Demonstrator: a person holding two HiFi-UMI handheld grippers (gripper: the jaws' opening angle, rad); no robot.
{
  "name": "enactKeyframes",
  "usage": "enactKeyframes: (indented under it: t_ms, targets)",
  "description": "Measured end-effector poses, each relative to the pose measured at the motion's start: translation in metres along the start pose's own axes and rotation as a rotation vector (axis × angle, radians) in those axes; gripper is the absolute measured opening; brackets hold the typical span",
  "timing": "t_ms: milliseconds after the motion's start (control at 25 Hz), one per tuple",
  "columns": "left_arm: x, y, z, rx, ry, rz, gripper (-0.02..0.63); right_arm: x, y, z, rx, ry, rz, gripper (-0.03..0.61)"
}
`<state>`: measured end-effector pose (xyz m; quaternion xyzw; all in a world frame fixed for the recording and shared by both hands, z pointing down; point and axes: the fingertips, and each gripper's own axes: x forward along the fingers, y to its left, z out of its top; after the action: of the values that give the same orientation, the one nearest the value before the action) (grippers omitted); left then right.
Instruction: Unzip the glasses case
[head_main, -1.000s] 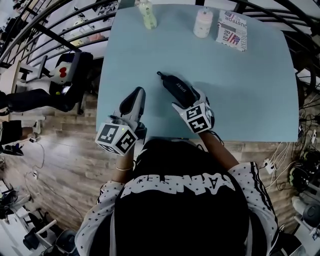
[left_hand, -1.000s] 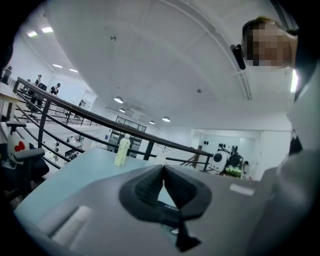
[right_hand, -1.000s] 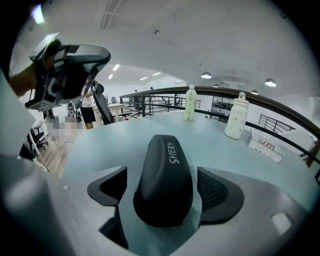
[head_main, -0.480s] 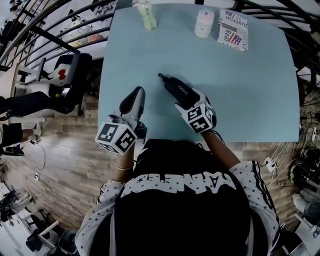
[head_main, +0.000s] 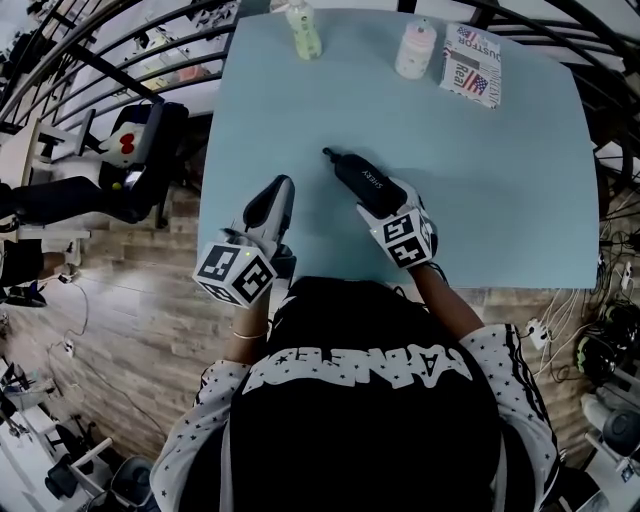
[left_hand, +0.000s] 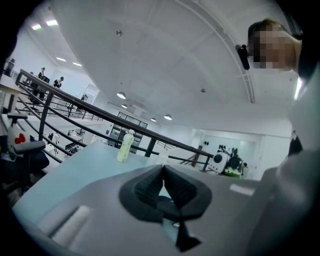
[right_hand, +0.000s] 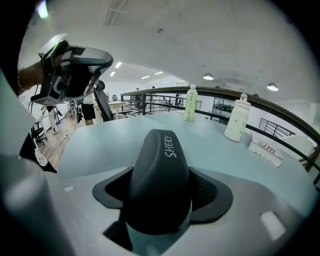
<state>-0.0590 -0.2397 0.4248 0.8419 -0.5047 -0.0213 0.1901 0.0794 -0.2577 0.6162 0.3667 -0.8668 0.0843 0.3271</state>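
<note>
**Glasses case (head_main: 358, 178) gripped at its near end**

At lower left of the head view, the left tool (head_main: 277, 192) points up the pale worktop (head_main: 480, 180). Its jaws are pressed together on nothing, and it is apart from the case. At centre the black case lies zipped shut, slanting toward the upper left. Just right of it, the right tool (head_main: 384, 197) has just been closing its jaws, and its pads pinch both flanks of the case. The case looks anchored, so the zipper pull is probably the left tool's next target.
</note>
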Motion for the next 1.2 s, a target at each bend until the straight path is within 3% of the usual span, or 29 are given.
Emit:
enactKeyframes:
  t_ms: [480,1200]
  targets:
    - [0.000,-0.011,-0.016,-0.061,0.029,-0.047,0.000,-0.026,-0.007,0.027,0.007,-0.112,-0.033,0.336]
    - [0.013,-0.037,-0.007,-0.134,0.021,-0.169,0.000,-0.087,-0.023,0.121,-0.018,-0.379,-0.061,0.336]
